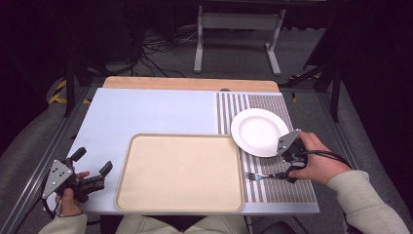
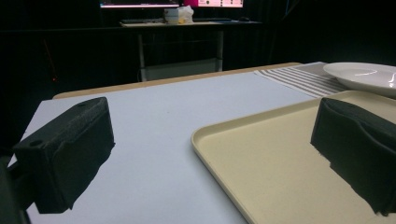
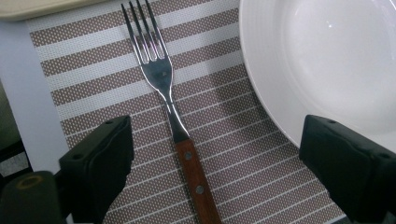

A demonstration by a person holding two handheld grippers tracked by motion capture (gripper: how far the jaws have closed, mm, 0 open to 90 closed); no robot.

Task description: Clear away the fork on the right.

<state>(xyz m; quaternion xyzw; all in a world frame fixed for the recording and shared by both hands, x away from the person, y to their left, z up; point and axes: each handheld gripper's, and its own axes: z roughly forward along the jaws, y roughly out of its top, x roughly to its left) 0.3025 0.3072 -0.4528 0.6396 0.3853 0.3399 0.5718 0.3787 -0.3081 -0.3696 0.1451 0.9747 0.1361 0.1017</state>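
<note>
- Right now the fork [image 3: 170,100] lies flat on the striped mat [image 3: 233,154], tines toward the tray [image 1: 179,171], its wooden handle running back between my right gripper's [image 3: 215,158] jaws.
- My right gripper has its jaws spread wide, one on either side of the handle (neither pad touches it), so I have hold of nothing with it.
- From above, my right gripper [image 1: 287,168] sits at the mat's near right part, with my hand [image 1: 319,161] wrapped round it and the fork [image 1: 260,176] pointing left toward the tray.
- Just beside the fork, farther up the mat, is the white plate [image 1: 258,131]; in the right gripper view its rim [image 3: 261,93] comes close to the fork and passes under one jaw.
- Next to the mat, the beige tray fills the middle of the near side of the table [image 1: 146,112]; its right edge lies just short of the fork's tines.
- My left gripper [image 1: 92,170] is well apart from all this, at the table's near left corner, lying low and pointed at the tray's left edge.
- Its jaws are wide open too and hold nothing; in the left gripper view the tray's corner [image 2: 205,135] lies between them, with the plate [image 2: 364,74] far off behind.
</note>
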